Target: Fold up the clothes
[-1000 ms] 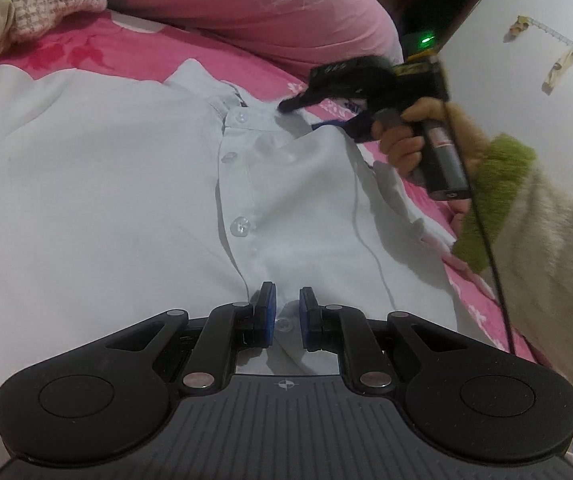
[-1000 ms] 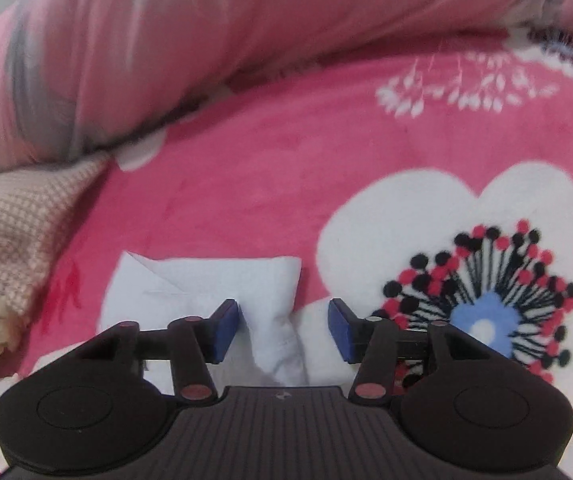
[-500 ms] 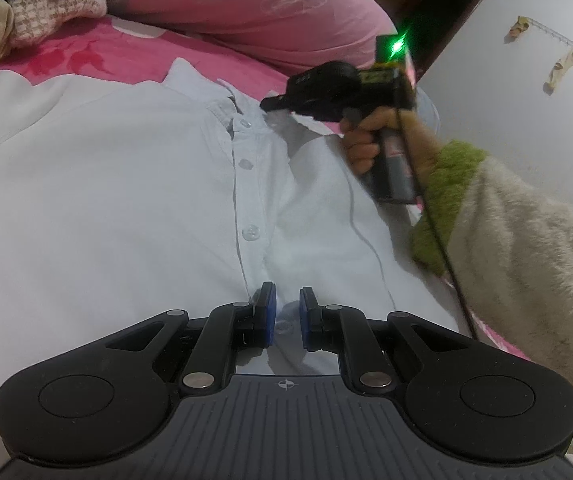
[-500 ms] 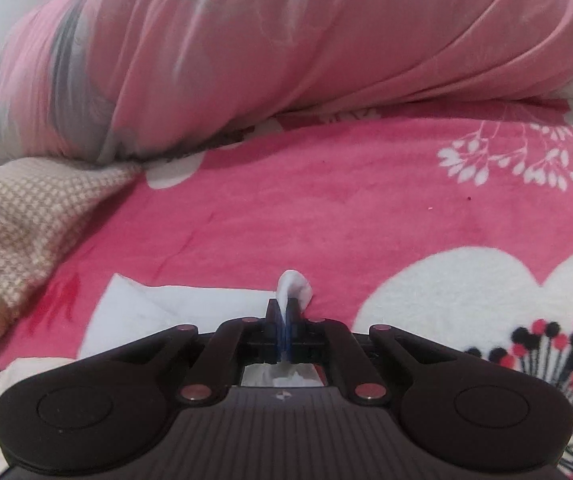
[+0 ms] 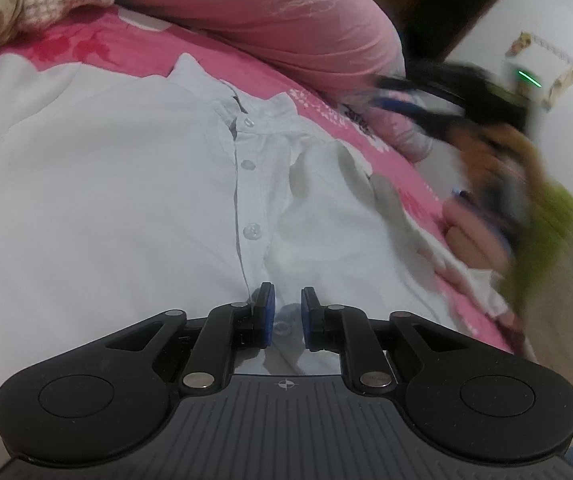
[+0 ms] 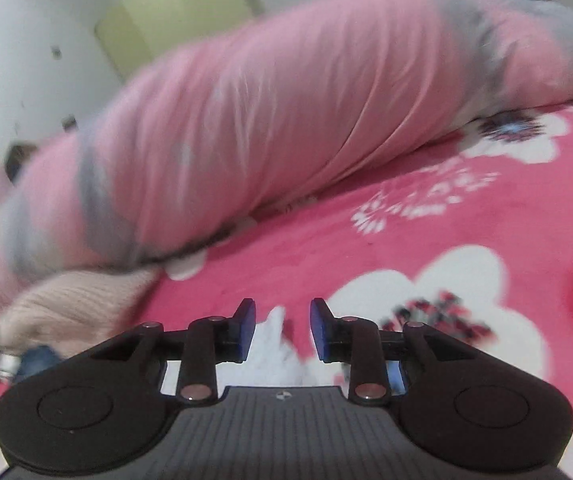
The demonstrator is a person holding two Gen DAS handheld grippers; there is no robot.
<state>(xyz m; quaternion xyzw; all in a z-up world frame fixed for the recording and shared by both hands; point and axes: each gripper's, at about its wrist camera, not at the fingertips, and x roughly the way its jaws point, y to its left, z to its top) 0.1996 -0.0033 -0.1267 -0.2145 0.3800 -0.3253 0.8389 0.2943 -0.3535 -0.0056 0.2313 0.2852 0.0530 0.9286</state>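
We see a pink floral bedspread (image 6: pixel 486 208) under a rolled pink-and-grey quilt (image 6: pixel 246 140), white walls (image 5: pixel 506 12), a dark wooden opening (image 5: pixel 446 12), and a pale yellow-green door (image 6: pixel 174 24).

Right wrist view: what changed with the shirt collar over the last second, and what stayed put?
The right tool closed on the white shirt at its collar, tugged it, and its jaws are now opening, with white cloth between them but not pinched. It has swung up and away, blurring both views. The left tool stayed low over the button placket, its jaws opening slightly. The shirt stays buttoned, lying on the pink blanket.
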